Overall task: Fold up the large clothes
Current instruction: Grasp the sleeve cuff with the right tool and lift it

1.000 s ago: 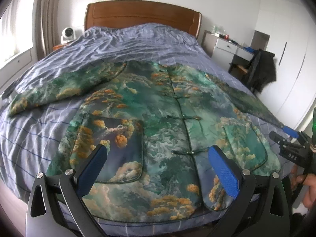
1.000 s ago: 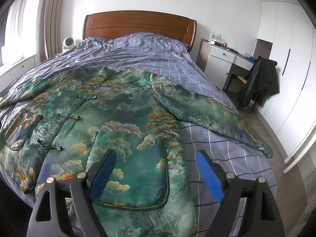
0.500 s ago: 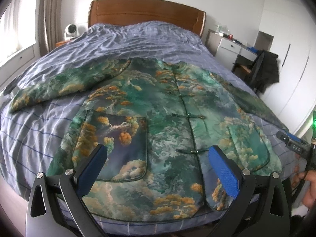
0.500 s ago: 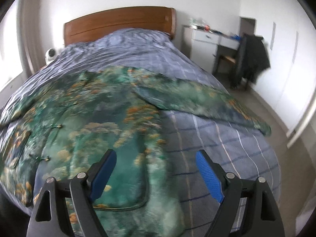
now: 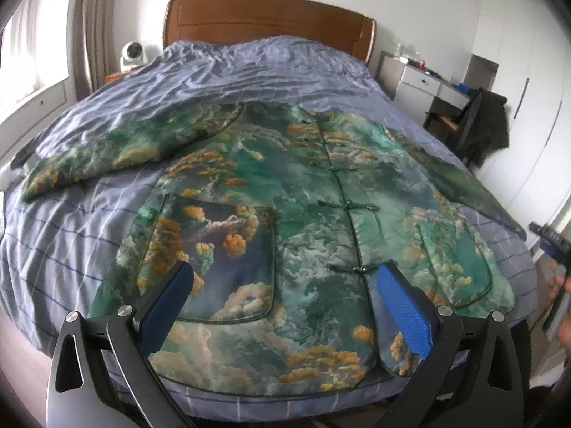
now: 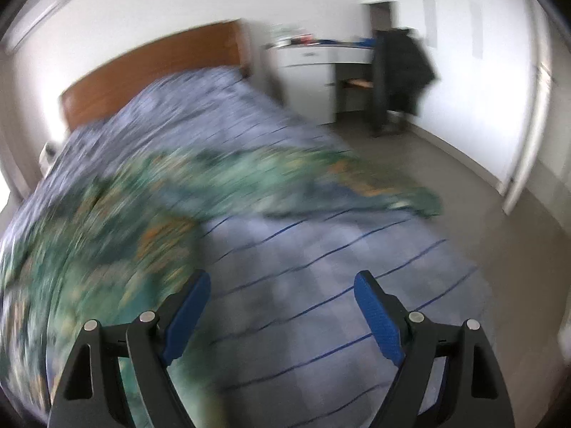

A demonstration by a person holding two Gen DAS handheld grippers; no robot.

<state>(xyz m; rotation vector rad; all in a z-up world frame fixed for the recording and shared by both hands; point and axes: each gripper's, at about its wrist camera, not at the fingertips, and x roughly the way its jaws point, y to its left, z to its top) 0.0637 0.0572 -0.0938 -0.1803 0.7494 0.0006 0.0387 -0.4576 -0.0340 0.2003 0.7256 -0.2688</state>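
Two blue-padded grippers, both with jaws wide and nothing between them: left gripper (image 5: 283,299) above the hem of the green, cloud-printed padded jacket (image 5: 307,214), right gripper (image 6: 282,306) above bare blue-checked quilt (image 6: 321,285). Jacket spread flat, front up, sleeves out, across the wooden-headboard bed (image 5: 267,18).

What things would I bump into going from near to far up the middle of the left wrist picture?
left gripper → jacket → bedspread → headboard
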